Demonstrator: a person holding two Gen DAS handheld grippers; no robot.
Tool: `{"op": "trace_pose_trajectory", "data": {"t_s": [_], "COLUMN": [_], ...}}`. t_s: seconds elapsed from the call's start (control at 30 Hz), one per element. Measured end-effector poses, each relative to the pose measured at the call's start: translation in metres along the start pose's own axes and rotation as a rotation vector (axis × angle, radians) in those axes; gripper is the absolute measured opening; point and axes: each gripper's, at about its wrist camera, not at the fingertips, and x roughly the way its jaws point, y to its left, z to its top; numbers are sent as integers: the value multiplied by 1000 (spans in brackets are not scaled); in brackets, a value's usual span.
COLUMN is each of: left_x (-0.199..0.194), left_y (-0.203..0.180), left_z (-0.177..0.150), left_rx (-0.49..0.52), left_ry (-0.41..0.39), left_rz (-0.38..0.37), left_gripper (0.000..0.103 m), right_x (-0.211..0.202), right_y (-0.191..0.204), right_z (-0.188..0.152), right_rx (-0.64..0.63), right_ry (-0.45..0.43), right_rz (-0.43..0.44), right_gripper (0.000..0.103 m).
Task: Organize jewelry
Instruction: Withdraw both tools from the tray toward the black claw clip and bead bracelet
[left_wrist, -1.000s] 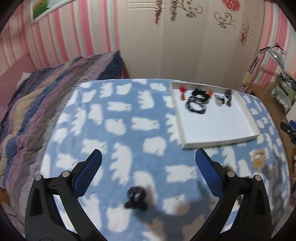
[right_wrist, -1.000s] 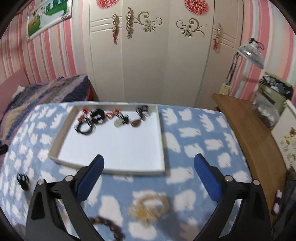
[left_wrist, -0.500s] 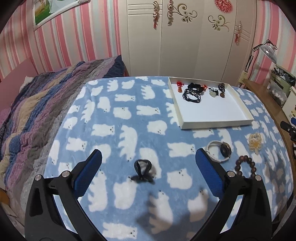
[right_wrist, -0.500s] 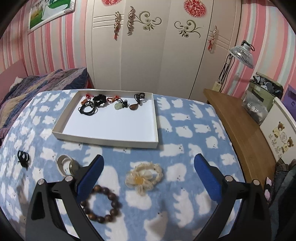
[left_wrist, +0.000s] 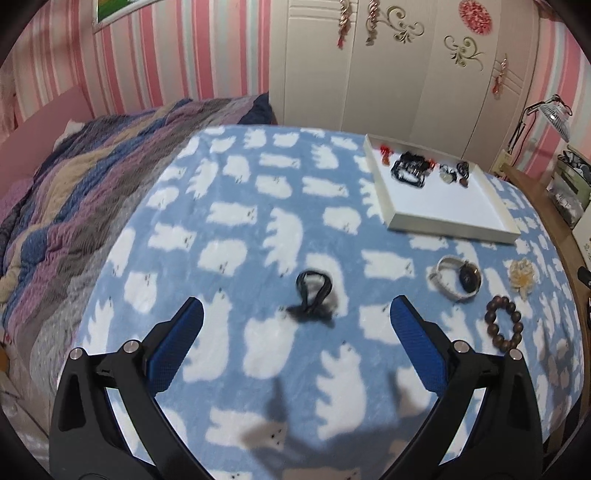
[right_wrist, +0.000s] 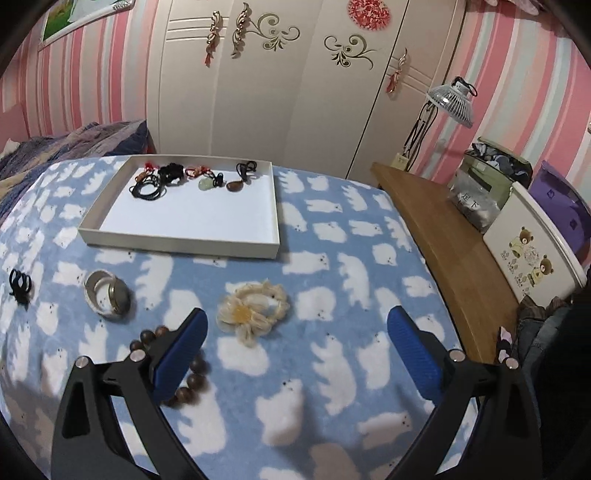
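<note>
While both tongs (left_wrist: 295, 314) (right_wrist: 295, 325) gape wide and empty, a looped black hair tie (left_wrist: 313, 295) lies on the blanket (left_wrist: 229, 229).

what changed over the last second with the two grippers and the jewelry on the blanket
Both hand-held grippers pulled back and up: the left hand-held gripper now sees the black hair tie farther ahead, and the right hand-held gripper now shows the flower scrunchie, bead bracelet and silver bangle fully. Nothing was grasped or released; both remain open. The jewelry and white tray did not move.
</note>
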Motion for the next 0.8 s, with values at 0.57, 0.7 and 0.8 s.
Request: {"op": "trace_pose_trajectory", "data": {"t_s": [0.57,0.7,0.8], "left_x": [22,35,40], "left_y": [15,18,20], "left_z": [-54,-60,-59], "left_rx": [-38,-53,-52], "left_ry": [74,104,106], "left_rz": [-8,-15,-9], "left_gripper": [100,100,100], "right_x": [28,33,36], "right_y": [18,22,25], "right_z": [-70,-75,-75], "right_rx": [1,3,-4], "right_ry": [109,117,115], "right_rz": [26,36,36], "right_gripper": [98,98,98]}}
